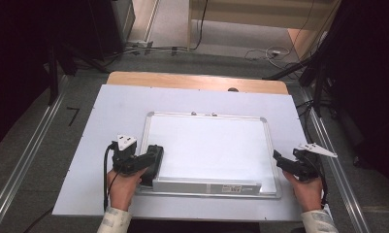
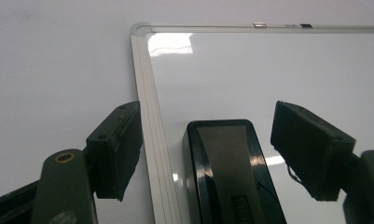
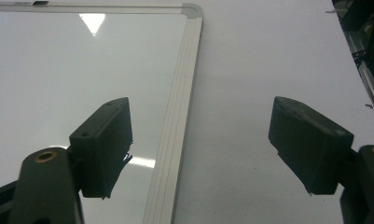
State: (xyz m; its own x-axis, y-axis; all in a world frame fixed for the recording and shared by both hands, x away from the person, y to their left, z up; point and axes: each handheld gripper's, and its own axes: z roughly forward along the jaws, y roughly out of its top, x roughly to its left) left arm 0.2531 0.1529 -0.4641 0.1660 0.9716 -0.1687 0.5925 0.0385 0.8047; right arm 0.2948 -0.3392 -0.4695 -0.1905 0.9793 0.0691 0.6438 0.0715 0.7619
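A glossy black eraser (image 2: 229,172) with a grey strip along its top lies on the near-left corner of the whiteboard (image 1: 211,145), its long axis running near to far. The left gripper (image 2: 222,154) straddles it, jaws apart and not touching. The high view adds the right gripper (image 1: 285,162), jaws apart over the board's right frame.

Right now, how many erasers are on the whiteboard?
1. A black eraser lies at the near left corner of the whiteboard, between the open jaws of the left hand-held gripper.
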